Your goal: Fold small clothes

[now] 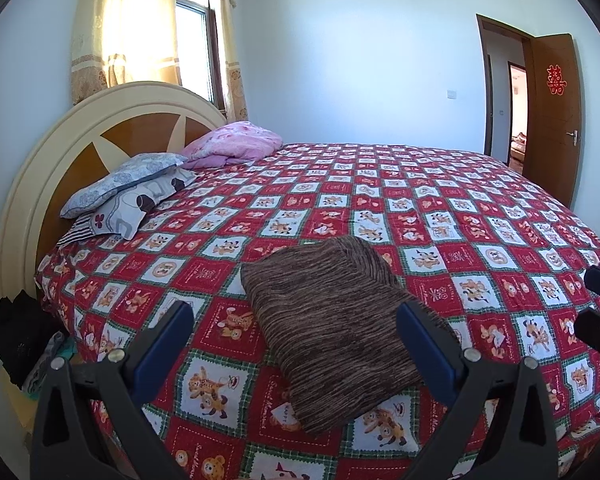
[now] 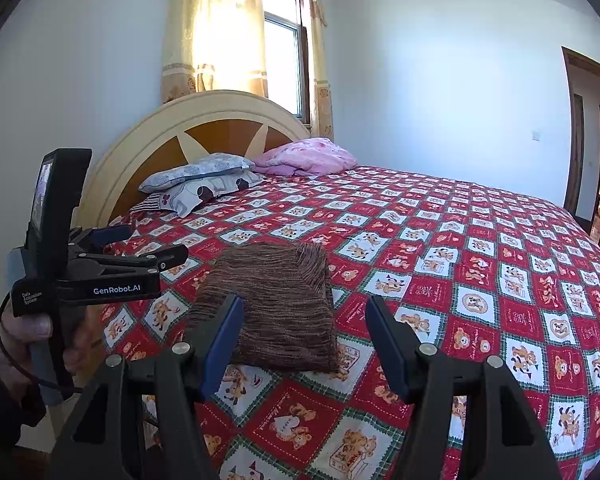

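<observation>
- Left gripper (image 1: 296,332): blue-padded jaws spread wide, nothing between the pads. It hangs over the near edge of the bed, with the brown garment (image 1: 332,328) lying on the cover beyond and between the finger lines, not touched.
- Right gripper (image 2: 304,332): jaws apart, empty, aimed at the garment's near right corner; left pad overlaps the cloth in view only.
- A hand (image 2: 40,344) holds the left tool by its handle, at the left of the right wrist view.
- Garment: brown streaked knit, already a compact folded rectangle, near bed edge, on the red checked bedspread (image 1: 440,208).
- Judgement: fold looks finished or nearly so; both tools stand off. Next move calls for either a last half-fold, pinching both near corners together, or setting it aside.
- Far: pillows (image 1: 128,192), pink quilt (image 1: 236,142), headboard (image 1: 100,120), door (image 1: 556,120).
</observation>
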{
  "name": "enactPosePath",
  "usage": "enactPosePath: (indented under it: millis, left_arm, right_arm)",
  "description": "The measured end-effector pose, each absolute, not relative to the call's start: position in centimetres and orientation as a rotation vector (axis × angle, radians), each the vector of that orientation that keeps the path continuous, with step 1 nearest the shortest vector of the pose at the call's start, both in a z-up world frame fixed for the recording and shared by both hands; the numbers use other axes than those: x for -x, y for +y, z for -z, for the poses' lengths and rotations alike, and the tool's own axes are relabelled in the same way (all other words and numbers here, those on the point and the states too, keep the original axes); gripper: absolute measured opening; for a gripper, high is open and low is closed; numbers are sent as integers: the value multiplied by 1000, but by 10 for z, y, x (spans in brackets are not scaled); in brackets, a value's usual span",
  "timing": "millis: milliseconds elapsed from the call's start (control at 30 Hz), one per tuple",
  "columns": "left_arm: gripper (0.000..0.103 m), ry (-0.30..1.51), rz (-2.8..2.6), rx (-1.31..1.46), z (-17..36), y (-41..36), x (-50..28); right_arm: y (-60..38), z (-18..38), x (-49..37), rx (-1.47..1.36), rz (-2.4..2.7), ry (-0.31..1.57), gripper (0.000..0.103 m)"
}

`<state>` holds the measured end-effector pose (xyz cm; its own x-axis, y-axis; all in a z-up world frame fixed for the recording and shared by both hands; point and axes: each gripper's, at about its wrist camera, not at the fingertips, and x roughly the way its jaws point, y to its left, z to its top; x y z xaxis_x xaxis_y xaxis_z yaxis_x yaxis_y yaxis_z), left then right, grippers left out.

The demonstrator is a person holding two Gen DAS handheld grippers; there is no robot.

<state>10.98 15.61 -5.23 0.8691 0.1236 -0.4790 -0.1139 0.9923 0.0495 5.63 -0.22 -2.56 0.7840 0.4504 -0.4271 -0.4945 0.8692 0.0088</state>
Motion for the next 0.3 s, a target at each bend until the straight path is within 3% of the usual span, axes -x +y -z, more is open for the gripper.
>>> enactPosePath:
  millis: [300]
  left_arm:
    - [103,512,-145,-28,56,162,-114]
  right_arm:
    - [0,31,-59,113,-514,456,65]
